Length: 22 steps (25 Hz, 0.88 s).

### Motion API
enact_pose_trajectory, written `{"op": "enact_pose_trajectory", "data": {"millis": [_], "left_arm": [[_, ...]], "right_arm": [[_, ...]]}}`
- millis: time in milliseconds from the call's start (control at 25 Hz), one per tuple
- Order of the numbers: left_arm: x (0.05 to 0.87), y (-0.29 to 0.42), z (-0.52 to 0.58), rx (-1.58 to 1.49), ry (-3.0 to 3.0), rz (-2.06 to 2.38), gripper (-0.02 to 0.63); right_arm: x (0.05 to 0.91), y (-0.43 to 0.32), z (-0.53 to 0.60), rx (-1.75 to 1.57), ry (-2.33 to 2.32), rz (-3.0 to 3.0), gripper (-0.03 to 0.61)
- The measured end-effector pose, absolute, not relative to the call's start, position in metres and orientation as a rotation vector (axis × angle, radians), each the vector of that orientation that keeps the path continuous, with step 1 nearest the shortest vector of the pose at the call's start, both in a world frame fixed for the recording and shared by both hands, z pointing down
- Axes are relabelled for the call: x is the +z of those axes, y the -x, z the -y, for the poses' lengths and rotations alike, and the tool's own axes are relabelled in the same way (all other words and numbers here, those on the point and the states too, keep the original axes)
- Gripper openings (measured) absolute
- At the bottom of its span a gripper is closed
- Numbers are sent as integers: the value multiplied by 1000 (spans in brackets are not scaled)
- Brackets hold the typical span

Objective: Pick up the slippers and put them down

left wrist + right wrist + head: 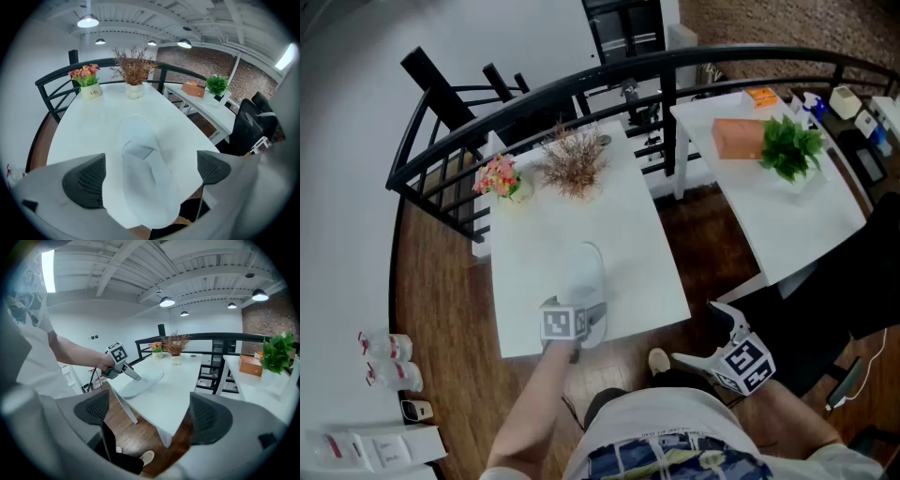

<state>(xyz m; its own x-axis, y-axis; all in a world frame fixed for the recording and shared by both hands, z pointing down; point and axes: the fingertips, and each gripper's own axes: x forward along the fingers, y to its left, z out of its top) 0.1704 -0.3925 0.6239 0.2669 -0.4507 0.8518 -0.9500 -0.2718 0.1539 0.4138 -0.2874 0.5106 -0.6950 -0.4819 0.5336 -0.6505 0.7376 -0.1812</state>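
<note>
White slipper (140,154) flat on the table (93,122), heel overhanging the near edge, between the spread, untouching jaws of the left gripper (151,169); right gripper (150,416) agape, empty, well apart; step: pre-grasp; next: close squarely on the heel.

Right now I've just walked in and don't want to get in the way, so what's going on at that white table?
A person holds a gripper in each hand. The left gripper hovers over a white slipper lying on the table, heel end past the near edge. Its jaws stand wide open on either side, not gripping. The right gripper is open and empty, off to the side over the floor.
</note>
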Motion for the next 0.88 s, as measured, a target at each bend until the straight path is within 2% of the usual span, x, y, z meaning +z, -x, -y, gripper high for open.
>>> {"op": "enact_pose_trajectory", "data": {"millis": [280,440,600,680,880], "left_arm": [[675,-161,462,1125,-1799,1383,600],[721,-154,438,1156,-1609,1288,600],[719,-155,423,1151,-1560,1246,577],[714,-158,428,1180,-1580,1264,541],[716,-163,431,1173,-1593,1267,546]], "right_arm": [[504,-471,305,578,-1043,2467,525],[502,-493,307,588,-1089,2442,517],[506,-503,309,650,-1096,2443,517],[506,-502,313,659,-1083,2452,517],[503,-491,316,643,-1028,2475,517]]}}
